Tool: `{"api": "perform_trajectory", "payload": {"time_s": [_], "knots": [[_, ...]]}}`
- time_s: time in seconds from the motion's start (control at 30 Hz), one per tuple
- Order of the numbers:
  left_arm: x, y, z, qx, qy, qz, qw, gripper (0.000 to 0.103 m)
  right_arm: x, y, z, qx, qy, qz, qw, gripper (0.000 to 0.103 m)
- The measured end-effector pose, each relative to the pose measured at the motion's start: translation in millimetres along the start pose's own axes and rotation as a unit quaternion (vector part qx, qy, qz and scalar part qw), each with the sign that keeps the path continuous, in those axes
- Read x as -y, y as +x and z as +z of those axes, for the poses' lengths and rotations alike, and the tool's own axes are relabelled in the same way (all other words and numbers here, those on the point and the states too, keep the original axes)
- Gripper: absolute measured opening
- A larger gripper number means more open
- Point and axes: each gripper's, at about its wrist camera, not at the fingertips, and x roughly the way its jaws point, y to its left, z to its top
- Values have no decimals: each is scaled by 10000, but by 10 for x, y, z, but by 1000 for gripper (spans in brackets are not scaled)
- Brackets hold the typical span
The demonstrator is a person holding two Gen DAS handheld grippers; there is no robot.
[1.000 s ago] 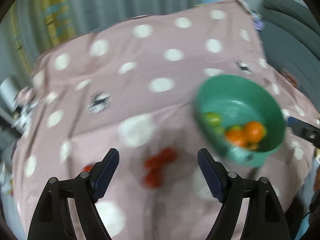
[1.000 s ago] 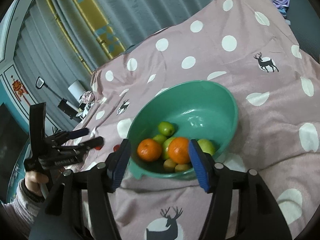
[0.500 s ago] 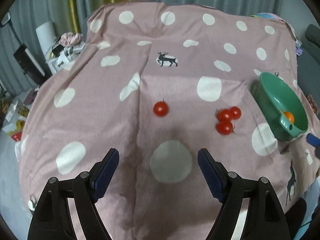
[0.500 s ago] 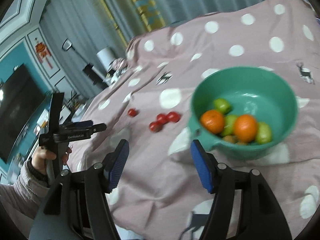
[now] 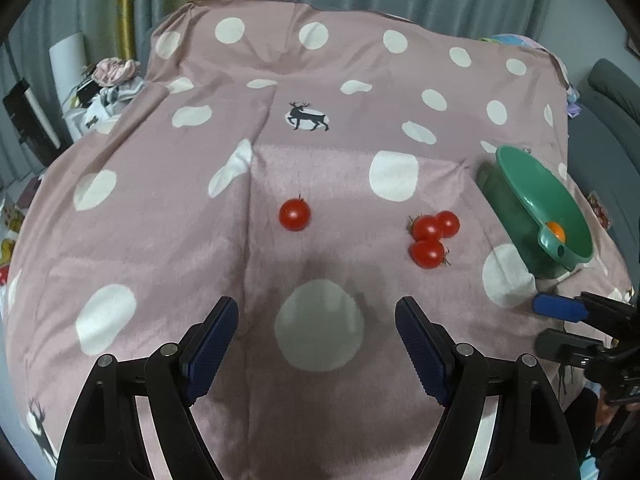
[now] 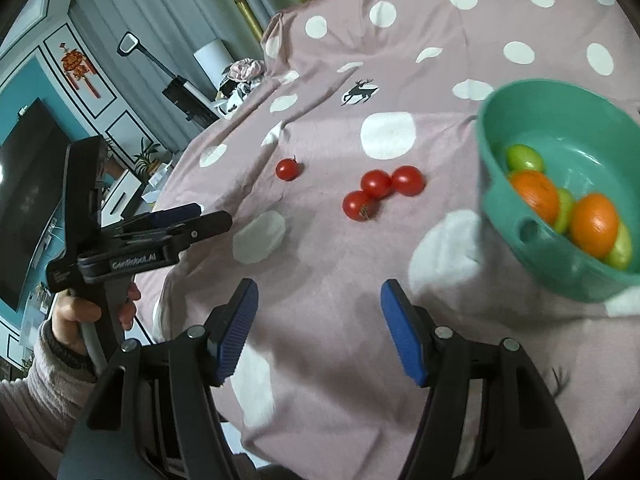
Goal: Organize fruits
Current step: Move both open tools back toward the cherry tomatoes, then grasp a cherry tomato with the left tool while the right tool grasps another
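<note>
I observe a pink polka-dot cloth [image 5: 168,248] covering the work surface, with the green bowl [image 6: 532,216] at its right side holding two oranges [image 6: 594,226] and several green fruits [image 6: 524,158]. Left of the bowl lies a cluster of three cherry tomatoes [image 5: 430,236] touching one another, and a single tomato [image 5: 295,215] sits farther left of the bowl, well apart from the cluster. My left gripper [image 5: 316,344] and right gripper [image 6: 318,330] both hang above the cloth on the near side of the bowl, jaws spread wide, each grasping nothing.
</note>
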Motion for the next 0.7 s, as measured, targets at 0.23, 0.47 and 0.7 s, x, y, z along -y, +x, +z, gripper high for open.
{"api": "perform_trajectory", "payload": {"time_s": [0.23,0.47,0.7], "knots": [[-4,213,234,-113,343,14,9993,81,52,381,252,-170,24,-341,9993,65],[78,508,470,-283,738,-37,9969,81,107,694,419,-418,-102,-450,9981,60],[113,802,623,-509,955,-75,9941,75,127,823,514,-556,-219,-453,9972,49]]}}
